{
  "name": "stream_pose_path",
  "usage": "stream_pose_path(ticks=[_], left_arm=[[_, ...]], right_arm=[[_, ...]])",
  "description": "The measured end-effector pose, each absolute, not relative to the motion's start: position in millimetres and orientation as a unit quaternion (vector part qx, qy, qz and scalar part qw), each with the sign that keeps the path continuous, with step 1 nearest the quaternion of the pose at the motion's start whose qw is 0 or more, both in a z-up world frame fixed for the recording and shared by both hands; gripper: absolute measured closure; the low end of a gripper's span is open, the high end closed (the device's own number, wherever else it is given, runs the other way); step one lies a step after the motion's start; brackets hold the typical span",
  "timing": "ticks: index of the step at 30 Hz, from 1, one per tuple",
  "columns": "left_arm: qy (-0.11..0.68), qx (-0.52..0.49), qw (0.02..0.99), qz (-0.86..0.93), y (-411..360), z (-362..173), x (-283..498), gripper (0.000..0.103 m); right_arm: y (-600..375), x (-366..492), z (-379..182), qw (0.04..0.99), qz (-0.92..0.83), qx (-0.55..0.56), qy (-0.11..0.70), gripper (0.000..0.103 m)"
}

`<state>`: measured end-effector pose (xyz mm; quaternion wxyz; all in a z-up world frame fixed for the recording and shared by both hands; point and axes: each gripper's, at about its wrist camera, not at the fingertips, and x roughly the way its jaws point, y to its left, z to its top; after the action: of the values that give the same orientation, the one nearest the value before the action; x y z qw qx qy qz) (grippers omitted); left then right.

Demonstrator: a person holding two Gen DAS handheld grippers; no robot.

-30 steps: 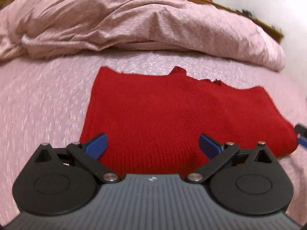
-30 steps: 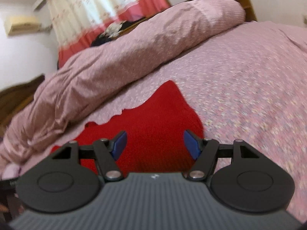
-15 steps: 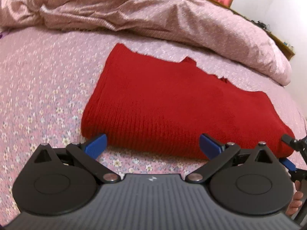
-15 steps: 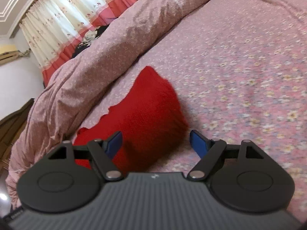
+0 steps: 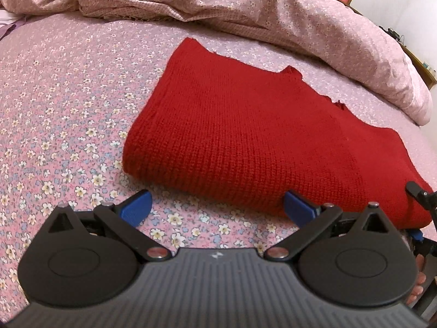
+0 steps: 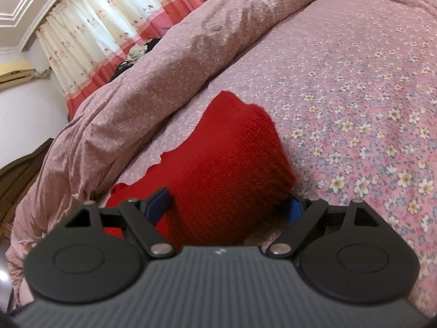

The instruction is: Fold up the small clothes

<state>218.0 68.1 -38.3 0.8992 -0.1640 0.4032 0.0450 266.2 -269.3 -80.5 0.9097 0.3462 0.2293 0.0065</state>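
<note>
A red knitted garment [image 5: 259, 136] lies folded flat on the flowered pink bedsheet [image 5: 68, 95]. My left gripper [image 5: 218, 208] is open just in front of the garment's near folded edge; its blue fingertips [image 5: 138, 207] hover over the sheet with nothing between them. In the right wrist view the garment's [image 6: 224, 169] near end lies between the jaws of my right gripper [image 6: 227, 205]. Those jaws are opening, and the right pad is partly hidden behind the knit. The pads straddle the cloth without pinching it.
A rumpled pink duvet [image 5: 245, 13] is heaped along the far side of the bed [image 6: 164, 68]. A person's fingers [image 5: 418, 287] show at the right edge of the left wrist view. Curtains [image 6: 109, 41] and dark wooden furniture [image 6: 16, 180] stand beyond the bed.
Both grippers have sunk closer to the bed and rolled. The left one now sits at the garment's near edge. The right jaws have widened and now straddle the garment's end.
</note>
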Motion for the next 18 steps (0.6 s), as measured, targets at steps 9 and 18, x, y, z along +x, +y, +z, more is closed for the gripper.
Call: stream_pose_path(ticks=[9,18], left_arm=[[0.407,-0.142,0.901,0.040,62.1,-42.8,219.7,0.000],[0.404,-0.119,0.906,0.033,56.9,-45.3,217.3,0.000]], right_arm=[[-274.1,271.4,-81.9,0.900,0.031,0.367,0.233,0.017],[-273.2,277.9,-83.7,0.886,0.026,0.408,0.219,0.017]])
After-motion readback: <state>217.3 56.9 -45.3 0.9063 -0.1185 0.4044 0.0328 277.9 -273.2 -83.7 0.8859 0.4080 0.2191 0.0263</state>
